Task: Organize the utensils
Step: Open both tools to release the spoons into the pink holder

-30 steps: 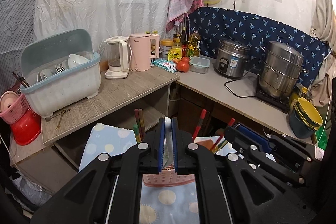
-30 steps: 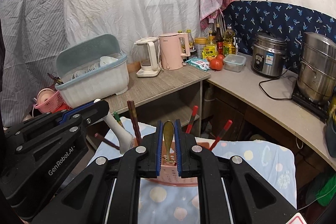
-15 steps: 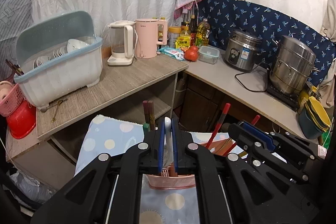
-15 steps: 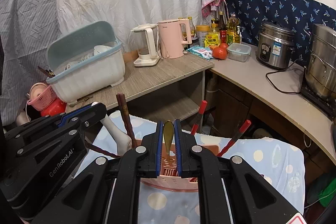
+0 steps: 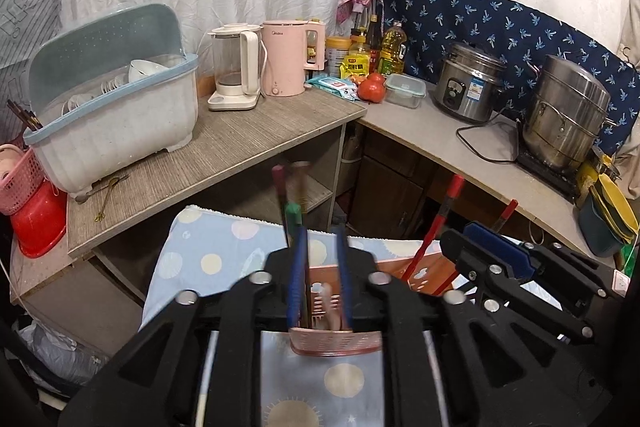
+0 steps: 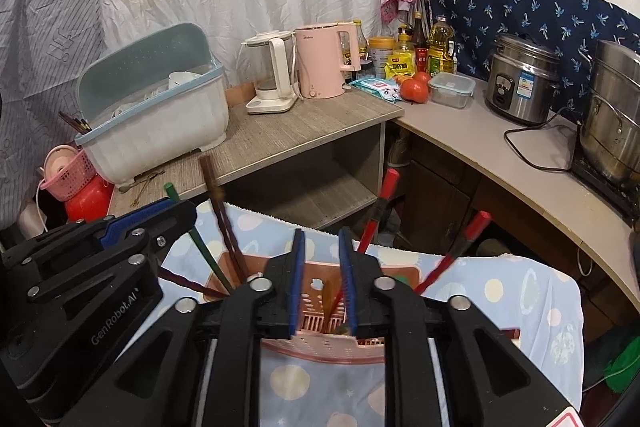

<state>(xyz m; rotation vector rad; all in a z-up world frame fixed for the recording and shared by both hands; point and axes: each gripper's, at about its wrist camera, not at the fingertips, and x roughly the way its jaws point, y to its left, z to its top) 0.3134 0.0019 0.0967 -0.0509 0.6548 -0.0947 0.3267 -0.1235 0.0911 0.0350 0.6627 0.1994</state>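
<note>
Right now your left gripper (image 5: 321, 259) hangs over the near end of the pink basket (image 5: 335, 343), and its jaws have just been opening: the blue pads stand apart with a clear gap. A pale, blurred spoon (image 5: 329, 303) shows between them, down inside the basket and free of both pads. Your right gripper (image 6: 322, 259) has likewise just been opening, its pads spread. A blurred brownish spoon (image 6: 331, 297) sits in the gap, leaning low in the basket; its lower end lies close to the right pad, and you cannot tell whether they touch.

The basket rests on a light blue cloth with pale dots (image 6: 520, 291). Standing in the basket are dark brown chopsticks (image 6: 222, 219) and a green-tipped one (image 6: 192, 227) on the left side, and red-topped chopsticks (image 6: 380, 203) leaning off to the right. In the left view your right gripper's black body sits just to the right of the basket; in the right view your left gripper's body crosses in front of the brown chopsticks.

Beyond the cloth a grey wooden counter (image 5: 248, 147) carries a lidded dish rack (image 5: 116, 115) with bowls, a glass kettle (image 5: 234, 67) and a pink kettle (image 5: 284, 59). Further right, a rice cooker (image 5: 468, 83) and a steel steamer pot (image 5: 564, 115) stand before the blue patterned cloth.
</note>
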